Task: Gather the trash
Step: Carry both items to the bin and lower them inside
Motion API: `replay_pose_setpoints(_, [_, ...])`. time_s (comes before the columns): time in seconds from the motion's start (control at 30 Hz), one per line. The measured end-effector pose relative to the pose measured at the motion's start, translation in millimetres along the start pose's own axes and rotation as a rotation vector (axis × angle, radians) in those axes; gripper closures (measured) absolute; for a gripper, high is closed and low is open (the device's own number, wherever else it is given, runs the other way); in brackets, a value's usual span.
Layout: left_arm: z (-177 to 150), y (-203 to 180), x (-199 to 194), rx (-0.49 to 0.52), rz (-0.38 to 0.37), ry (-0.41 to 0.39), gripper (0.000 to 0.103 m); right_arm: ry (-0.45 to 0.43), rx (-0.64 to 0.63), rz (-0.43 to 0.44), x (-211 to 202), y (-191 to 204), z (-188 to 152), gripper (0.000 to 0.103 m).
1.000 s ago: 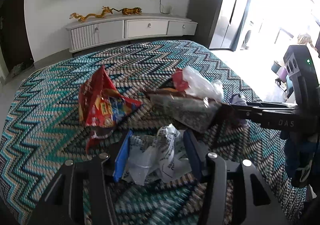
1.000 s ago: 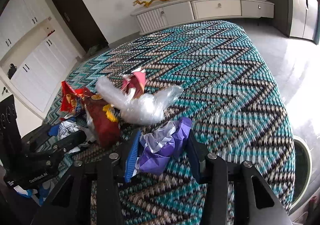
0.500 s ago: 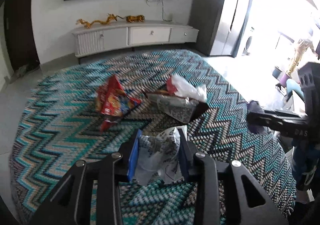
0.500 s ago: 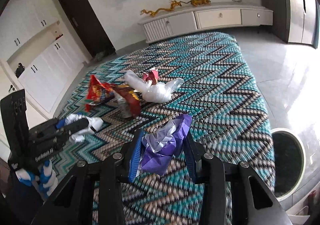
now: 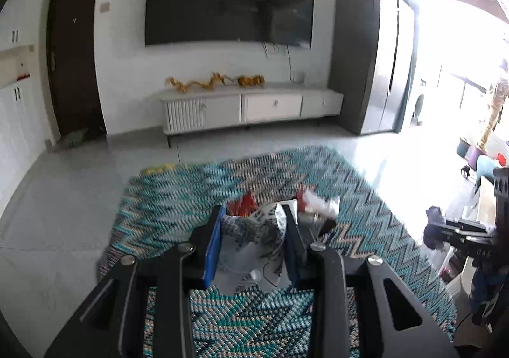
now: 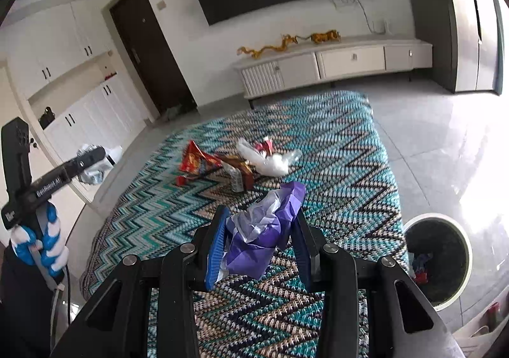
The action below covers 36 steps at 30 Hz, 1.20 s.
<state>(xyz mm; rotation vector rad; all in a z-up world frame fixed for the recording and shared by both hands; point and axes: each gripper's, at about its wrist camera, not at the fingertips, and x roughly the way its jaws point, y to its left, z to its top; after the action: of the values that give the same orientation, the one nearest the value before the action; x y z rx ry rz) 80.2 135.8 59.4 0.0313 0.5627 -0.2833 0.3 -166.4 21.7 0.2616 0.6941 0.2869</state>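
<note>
My left gripper point(image 5: 254, 230) is shut on a crumpled white printed plastic wrapper point(image 5: 251, 246), held high above the zigzag rug point(image 5: 178, 199). It also shows in the right wrist view point(image 6: 92, 157). My right gripper point(image 6: 261, 230) is shut on a crumpled purple and white wrapper point(image 6: 264, 230), above the rug point(image 6: 334, 141). On the rug lie a red snack bag point(image 6: 195, 161), a dark brown packet point(image 6: 238, 170) and a clear plastic bag point(image 6: 270, 161). A round bin point(image 6: 435, 259) with dark liner stands at the right.
A white TV cabinet point(image 5: 251, 106) with golden figurines stands against the far wall under a wall TV point(image 5: 229, 2). White cupboards point(image 6: 79, 103) line the left. A tall grey cabinet point(image 5: 372, 59) stands at the right. Tiled floor surrounds the rug.
Both grippers have risen well above the rug with their wrappers, and the trash pile now looks smaller and farther. The bin has come fully into the right wrist view.
</note>
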Motion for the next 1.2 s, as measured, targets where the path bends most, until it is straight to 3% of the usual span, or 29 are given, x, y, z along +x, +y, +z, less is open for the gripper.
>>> replay_pose_setpoints(0.37, [55.5,-51.2,-68.3,0.056,-0.065,-0.126,0.071,-0.131,-0.016,-0.046,-74.6,-18.5,10.7,0.065])
replay_pose_setpoints(0.57, [81.6,-92.9,-72.6,0.112,-0.13,-0.157,0.071,-0.179,0.009,-0.093,-103.6,-47.4,16.0,0.064])
replay_pose_setpoints(0.83, [94.3,-170.9,-19.2,0.18,-0.252,-0.085,0.071,-0.18,0.072,-0.168,-111.4,-108.6,17.6,0.064])
replay_pose_setpoints(1.0, [87.2,-236.3,40.2,0.224,-0.345,0.016,0.071,-0.152,0.162,-0.206,-96.3,-164.0,10.6,0.064])
replay_pose_setpoints(1.2, [55.7,-318.7,120.4,0.268,-0.443,0.186,0.071,-0.082,0.287,-0.258,-61.6,-233.9,-9.7,0.063])
